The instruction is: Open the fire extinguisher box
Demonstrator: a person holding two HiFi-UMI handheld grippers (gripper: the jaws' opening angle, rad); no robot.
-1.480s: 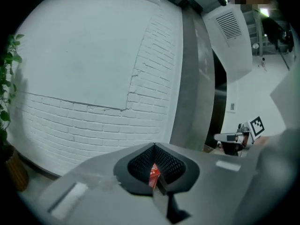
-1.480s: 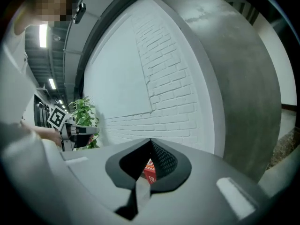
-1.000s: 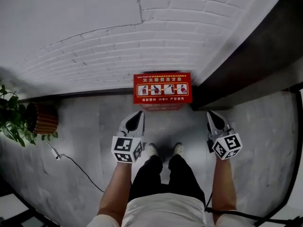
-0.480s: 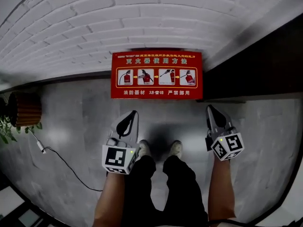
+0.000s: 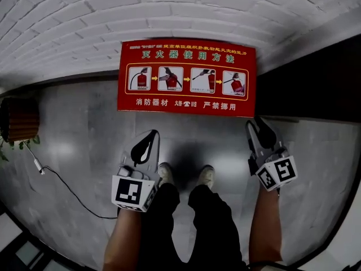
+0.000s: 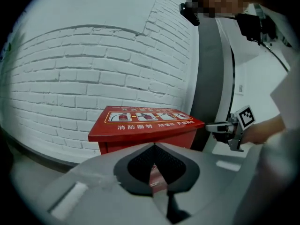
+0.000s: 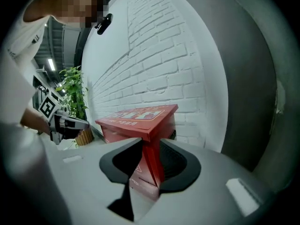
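Observation:
The red fire extinguisher box (image 5: 186,78) stands on the floor against the white brick wall, its lid down, with picture instructions on top. It also shows in the left gripper view as the box (image 6: 145,123), and in the right gripper view as the box (image 7: 140,118). My left gripper (image 5: 148,135) hangs short of the box's front, left of centre, its jaws (image 6: 153,146) shut and empty. My right gripper (image 5: 254,122) is at the box's front right corner. Its jaws (image 7: 150,142) are opening, and the box's corner edge shows through the gap, with no pad pressing on it.
A woven plant pot (image 5: 17,117) sits at the far left, and a thin cable (image 5: 67,188) trails across the grey floor. A dark wall panel (image 5: 316,89) runs right of the box. The person's shoes (image 5: 166,174) stand between the grippers.
The view has closed in on the box, which looks larger. Both grippers have come nearer its front; the right one now reaches its right corner.

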